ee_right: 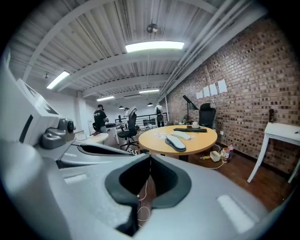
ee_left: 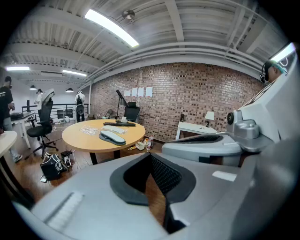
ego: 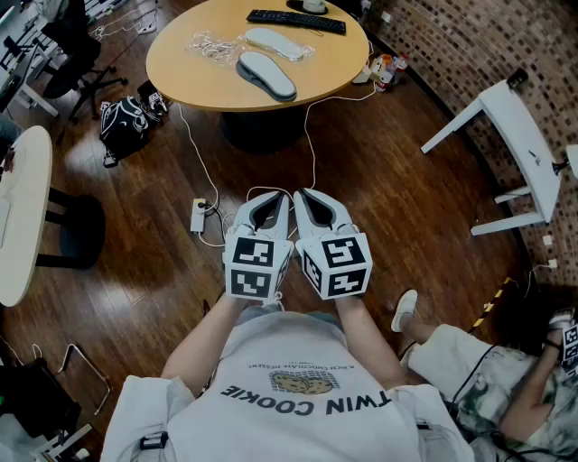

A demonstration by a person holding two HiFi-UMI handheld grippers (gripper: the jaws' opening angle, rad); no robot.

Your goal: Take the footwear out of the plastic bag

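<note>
Two pale slippers lie on the round wooden table (ego: 190, 77), far ahead of me. One slipper (ego: 266, 75) rests bare near the table's front, and the other slipper (ego: 275, 43) lies behind it inside clear plastic. A crumpled plastic bag (ego: 212, 45) sits to their left. My left gripper (ego: 268, 200) and right gripper (ego: 307, 198) are side by side close to my chest, over the floor, both shut and empty. The left gripper view shows the nearer slipper (ee_left: 112, 137) beyond the left gripper (ee_left: 150, 154). In the right gripper view it (ee_right: 175, 143) lies past the right gripper (ee_right: 150, 157).
A black keyboard (ego: 296, 21) lies at the table's far edge. On the wooden floor between me and the table are a power strip (ego: 198, 217) and white cables. A black bag (ego: 126, 122) sits at the left, and a white desk (ego: 524, 135) stands at the right. A person (ego: 488, 379) sits at my right.
</note>
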